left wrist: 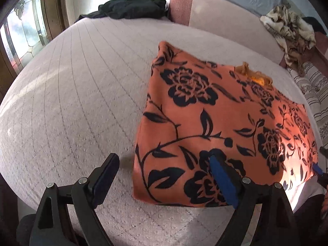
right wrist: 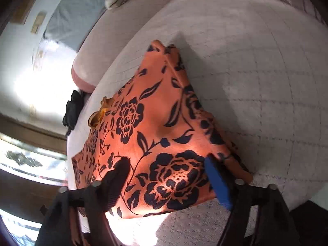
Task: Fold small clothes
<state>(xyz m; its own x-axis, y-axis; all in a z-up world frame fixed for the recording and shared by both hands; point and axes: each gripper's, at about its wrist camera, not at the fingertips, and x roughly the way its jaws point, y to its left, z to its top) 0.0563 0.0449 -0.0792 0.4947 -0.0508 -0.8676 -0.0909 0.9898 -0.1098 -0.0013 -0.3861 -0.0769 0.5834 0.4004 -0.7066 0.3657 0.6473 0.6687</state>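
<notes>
Orange garment: floral-print cloth (left wrist: 215, 123) lies folded into a rough rectangle on the quilted pale bed cover (left wrist: 71, 102); a yellow-orange inner edge pokes out at the far side
Left claw (left wrist: 164, 176): jaws wide, nothing held; one pad over the near left corner, the other over bare cover
Right claw (right wrist: 166, 172): jaws open, straddling the near edge, not visibly pinching
Risk 1: closing on the top layer only, so the fold peels apart
Risk 2: left claw catches the cover along with the cloth
Risk 3: uneven lift skews the stacked edges
</notes>
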